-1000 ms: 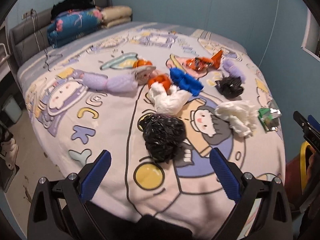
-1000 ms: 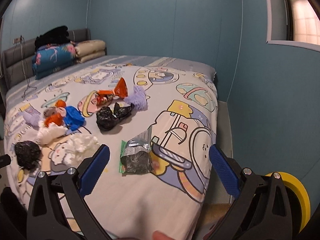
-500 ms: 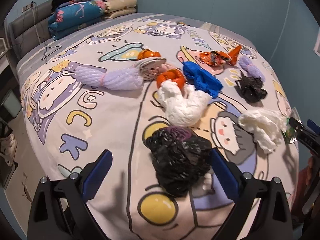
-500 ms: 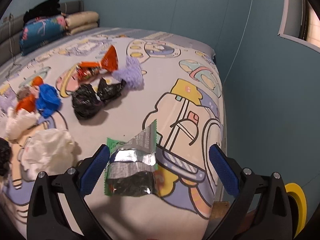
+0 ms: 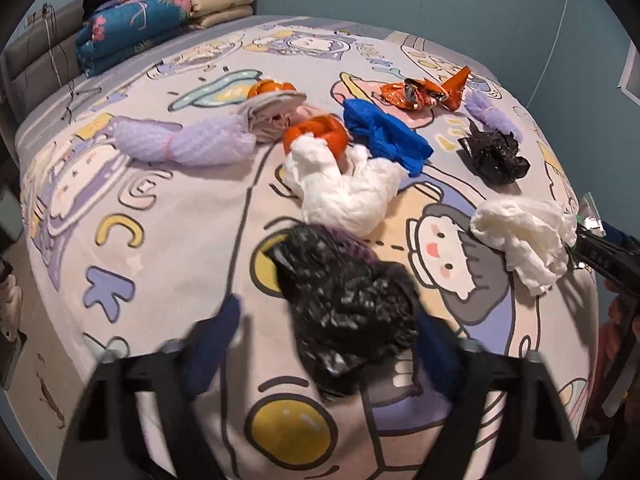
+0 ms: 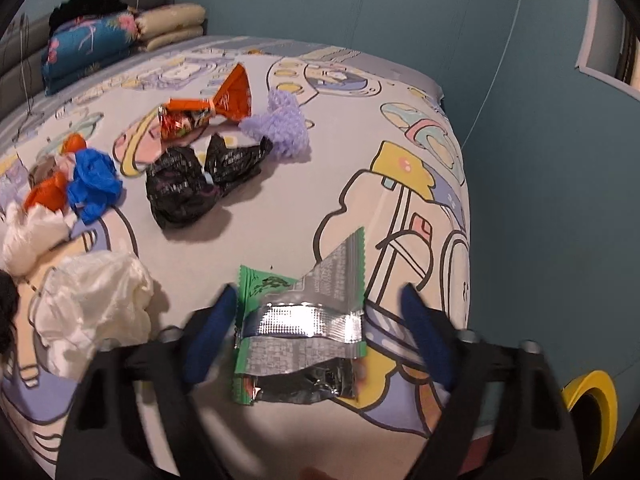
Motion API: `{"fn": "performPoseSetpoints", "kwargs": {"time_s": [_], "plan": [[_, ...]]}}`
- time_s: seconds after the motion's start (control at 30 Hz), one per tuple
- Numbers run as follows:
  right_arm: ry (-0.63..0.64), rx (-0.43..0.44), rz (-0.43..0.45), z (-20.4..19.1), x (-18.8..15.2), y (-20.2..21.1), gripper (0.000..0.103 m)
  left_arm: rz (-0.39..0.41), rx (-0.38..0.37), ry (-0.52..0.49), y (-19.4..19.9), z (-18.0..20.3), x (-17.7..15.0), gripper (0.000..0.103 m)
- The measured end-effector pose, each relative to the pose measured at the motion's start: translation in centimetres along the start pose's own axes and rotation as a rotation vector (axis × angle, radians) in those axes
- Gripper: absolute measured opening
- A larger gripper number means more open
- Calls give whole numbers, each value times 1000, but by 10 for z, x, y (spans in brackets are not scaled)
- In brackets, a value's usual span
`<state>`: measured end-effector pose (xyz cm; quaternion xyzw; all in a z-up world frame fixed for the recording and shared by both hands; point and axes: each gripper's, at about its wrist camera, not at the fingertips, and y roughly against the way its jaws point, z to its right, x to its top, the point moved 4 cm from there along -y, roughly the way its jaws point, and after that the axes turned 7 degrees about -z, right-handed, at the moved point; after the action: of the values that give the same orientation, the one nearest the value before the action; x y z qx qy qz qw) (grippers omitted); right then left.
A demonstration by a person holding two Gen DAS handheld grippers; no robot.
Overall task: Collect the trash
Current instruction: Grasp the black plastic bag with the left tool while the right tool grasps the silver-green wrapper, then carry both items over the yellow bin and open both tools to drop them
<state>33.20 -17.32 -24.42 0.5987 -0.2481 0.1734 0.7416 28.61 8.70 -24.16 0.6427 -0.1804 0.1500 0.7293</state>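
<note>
On my left gripper (image 5: 324,344) the blue-padded jaws are closing, blurred, either side of a crumpled black plastic bag (image 5: 344,300) at six o'clock on the cartoon-print bedsheet (image 5: 168,248); I see no pad pressing on it yet. A wadded white plastic bag (image 5: 344,192) lies just beyond at twelve o'clock from it, touching an orange scrap (image 5: 320,134) and a blue plastic bag (image 5: 386,140). A second white bag (image 5: 524,236) sits at three o'clock.

My right gripper (image 6: 316,332) is also closing, its pads flanking a torn green-and-silver foil snack wrapper (image 6: 300,332) lying flat near the bed's edge. The left pad looks just beside the wrapper; the right one stands clear. A smaller black bag (image 6: 192,188) rests at eleven o'clock.
</note>
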Motion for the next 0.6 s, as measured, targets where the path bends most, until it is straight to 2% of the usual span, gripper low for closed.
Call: {"fn": "performPoseSetpoints", "kwargs": {"time_s": [0.1, 0.13, 0.2, 0.23, 0.37, 0.6], "plan": [[13, 24, -21, -3, -3, -3, 54, -4, -5, 1, -2, 1, -4, 45], [14, 30, -21, -4, -3, -3, 45, 6, 1, 0, 0, 2, -4, 44], [21, 25, -19, -6, -3, -2, 42, 15, -5, -1, 2, 2, -5, 42], [20, 26, -20, -5, -3, -1, 38, 20, 1, -4, 3, 2, -5, 40], [2, 42, -28, -1, -1, 2, 30, 41, -3, -19, 11, 6, -6, 38], [-57, 92, -18, 20, 0, 35, 29, 107, -35, -4, 37, 2, -8, 37]]}}
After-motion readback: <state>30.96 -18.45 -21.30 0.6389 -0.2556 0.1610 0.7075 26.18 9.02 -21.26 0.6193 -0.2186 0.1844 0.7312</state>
